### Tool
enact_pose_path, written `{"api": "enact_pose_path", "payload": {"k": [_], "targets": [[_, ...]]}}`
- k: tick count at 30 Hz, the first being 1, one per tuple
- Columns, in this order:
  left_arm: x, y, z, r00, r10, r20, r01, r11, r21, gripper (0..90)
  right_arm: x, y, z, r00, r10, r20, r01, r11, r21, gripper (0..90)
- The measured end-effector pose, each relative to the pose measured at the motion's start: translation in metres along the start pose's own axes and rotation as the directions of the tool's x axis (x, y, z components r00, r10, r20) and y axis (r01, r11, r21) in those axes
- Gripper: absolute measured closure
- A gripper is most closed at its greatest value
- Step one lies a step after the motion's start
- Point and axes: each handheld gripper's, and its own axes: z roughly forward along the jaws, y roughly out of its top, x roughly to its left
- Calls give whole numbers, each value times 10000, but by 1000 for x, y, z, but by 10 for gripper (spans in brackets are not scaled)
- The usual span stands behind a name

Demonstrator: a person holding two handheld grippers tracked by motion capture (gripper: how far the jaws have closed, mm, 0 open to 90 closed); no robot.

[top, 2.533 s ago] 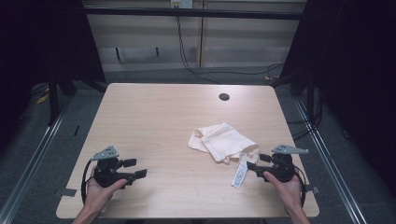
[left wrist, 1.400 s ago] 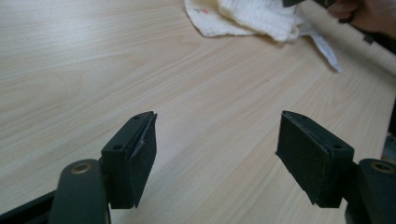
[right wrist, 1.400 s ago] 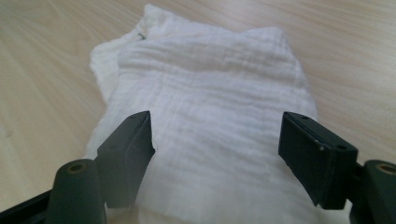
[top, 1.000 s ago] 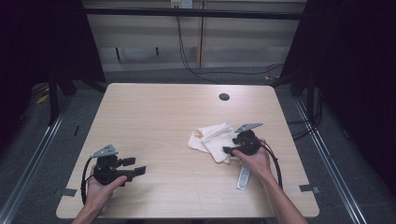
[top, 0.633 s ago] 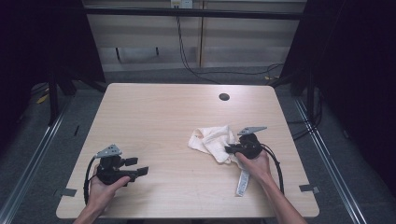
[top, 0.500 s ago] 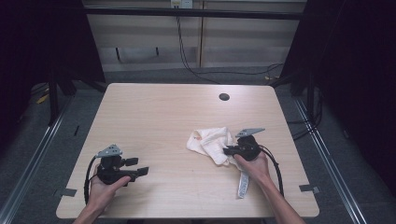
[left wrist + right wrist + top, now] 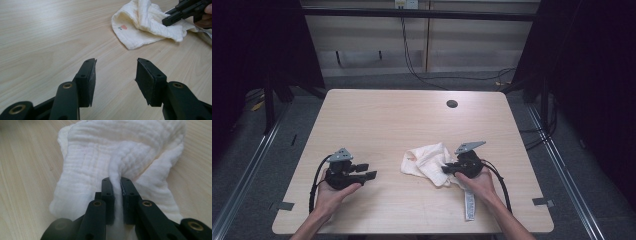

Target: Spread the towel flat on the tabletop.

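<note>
The wooden table (image 7: 377, 115) is bearing a crumpled white cloth (image 7: 428, 161), lying right of its middle, toward the person's edge. The right gripper (image 7: 116, 185) is pinching a fold of that cloth. Left of the cloth, well apart, the left gripper (image 7: 116, 72) is hovering, apparently just above the wood, its jaws having just been closing with nothing between them.

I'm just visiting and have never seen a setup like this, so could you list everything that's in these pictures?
Table: one, light wood, centre.
Cloth: one, cream-white, crumpled, right of the table's middle; small red mark.
Strip: one, white, near edge.
Hole: one, dark, far side.
Cables: black, on the floor behind.
Left gripper: black, jaws apart with nothing between, just been closing.
Right gripper: black, shut on a cloth fold.
Hands: two, near edge.
</note>
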Motion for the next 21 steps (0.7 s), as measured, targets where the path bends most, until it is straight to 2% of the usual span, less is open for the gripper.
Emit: {"api": "enact_pose_path", "payload": {"k": [3, 5, 6, 9, 11, 14, 15, 18, 21], "targets": [[-3, 8, 5, 9993, 363, 33, -364, 9993, 111, 505, 4, 2, -1, 9999, -26, -99, 27, 10000, 50, 819], [-4, 12, 7, 9992, 355, 208, -355, 9994, -50, 521, 6, 2, -3, 9999, -66, -146, 67, 10000, 4, 819], [-5, 15, 8, 9981, 523, 317, -522, 9986, -44, 521, 8, 1, -3, 9998, -61, -209, 61, 10000, 18, 819], [-8, 20, 11, 9958, 644, 643, -637, 9979, -135, 531, 16, -1, -2, 9994, -178, -289, 183, 9997, 153, 818], [-12, 23, 16, 9934, 959, 629, -957, 9954, -62, 546, 20, -2, -1, 9989, -218, -411, 226, 9996, 192, 817], [-14, 24, 27, 9906, 995, 936, -1016, 9947, 173, 599, 23, 0, 1, 9983, -282, -501, 290, 9995, 144, 805], [-16, 23, 32, 9883, 936, 1203, -974, 9949, 261, 636, 24, 0, 2, 9980, -286, -568, 297, 9994, 192, 797], [-22, 20, 44, 9821, 1122, 1514, -1233, 9902, 662, 700, 29, 0, 3, 9964, -327, -784, 360, 9985, 408, 756], [-30, 19, 55, 9781, 1237, 1676, -1409, 9855, 946, 726, 33, 0, -2, 9974, -381, -614, 409, 9982, 443, 694]]}}
